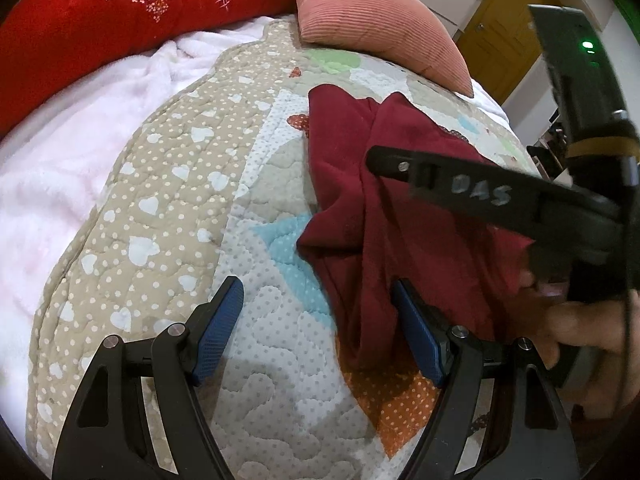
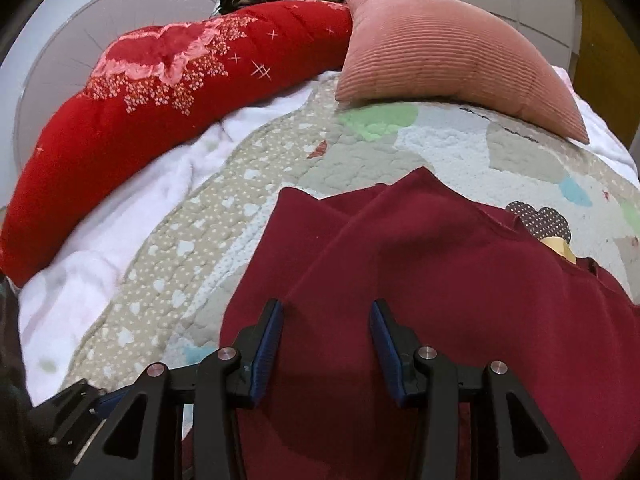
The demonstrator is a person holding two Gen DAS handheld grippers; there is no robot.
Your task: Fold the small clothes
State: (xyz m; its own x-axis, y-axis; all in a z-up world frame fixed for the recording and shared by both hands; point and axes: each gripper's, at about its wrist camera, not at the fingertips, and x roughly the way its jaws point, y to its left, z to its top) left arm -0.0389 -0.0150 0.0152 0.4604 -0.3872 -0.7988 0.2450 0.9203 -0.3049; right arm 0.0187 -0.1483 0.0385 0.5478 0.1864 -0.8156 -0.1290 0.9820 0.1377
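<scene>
A crumpled maroon garment (image 2: 440,280) lies on a patchwork quilt (image 1: 180,208) covering a bed, below a pink cushion (image 2: 452,52). The left tongs (image 1: 318,320) gape wide over the garment's near edge, gripping nothing. The right tongs (image 2: 327,344) hover half-open above the cloth, also empty. Risk: the bunched layers may lead either tongs to pinch the quilt too, dragging it along.

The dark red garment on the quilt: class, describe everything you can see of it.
The dark red garment is plain, soft, matte cloth, unfolded and rumpled, with layers overlapping in long creases and pointed corners toward the pillows. It lies on the patchwork quilt. A pale yellow tag shows at its right edge. The right gripper hovers over it with jaws apart; the left gripper is open at its near edge.
</scene>
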